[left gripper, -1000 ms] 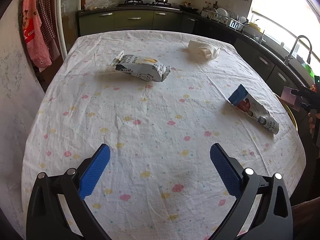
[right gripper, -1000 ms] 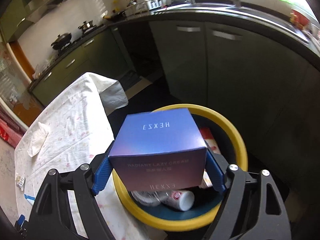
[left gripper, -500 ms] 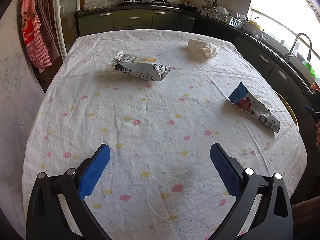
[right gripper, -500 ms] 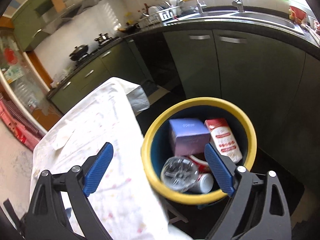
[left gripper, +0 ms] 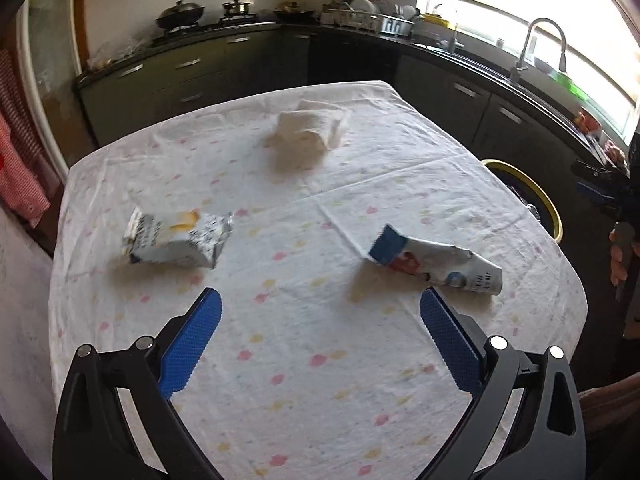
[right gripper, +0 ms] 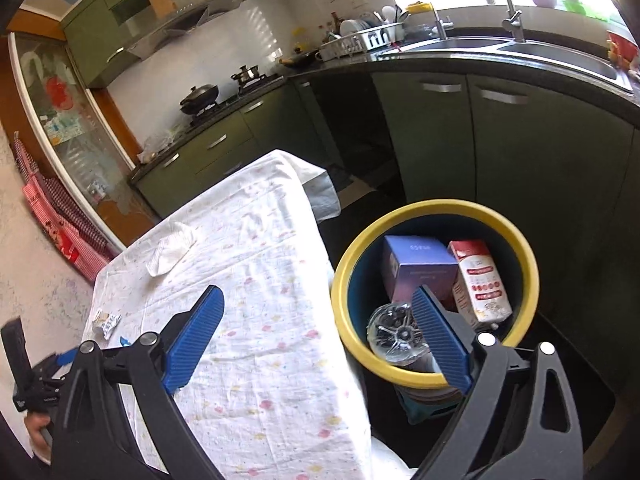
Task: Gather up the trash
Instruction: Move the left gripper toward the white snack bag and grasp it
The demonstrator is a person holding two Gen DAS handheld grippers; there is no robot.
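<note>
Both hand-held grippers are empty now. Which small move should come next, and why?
Probably move the left hand-held gripper, which is open, toward the blue and white wrapper lying just ahead of its right finger. It looks like the nearest trash on the table, and it lies on the side toward the yellow-rimmed bin.

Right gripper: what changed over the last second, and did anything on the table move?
The right gripper let go of the purple box, which now lies in the yellow-rimmed bin; its jaws have just been opening, nothing between them. The left gripper stayed open and empty. Snack bag, blue-topped wrapper and tissue lie untouched.
</note>
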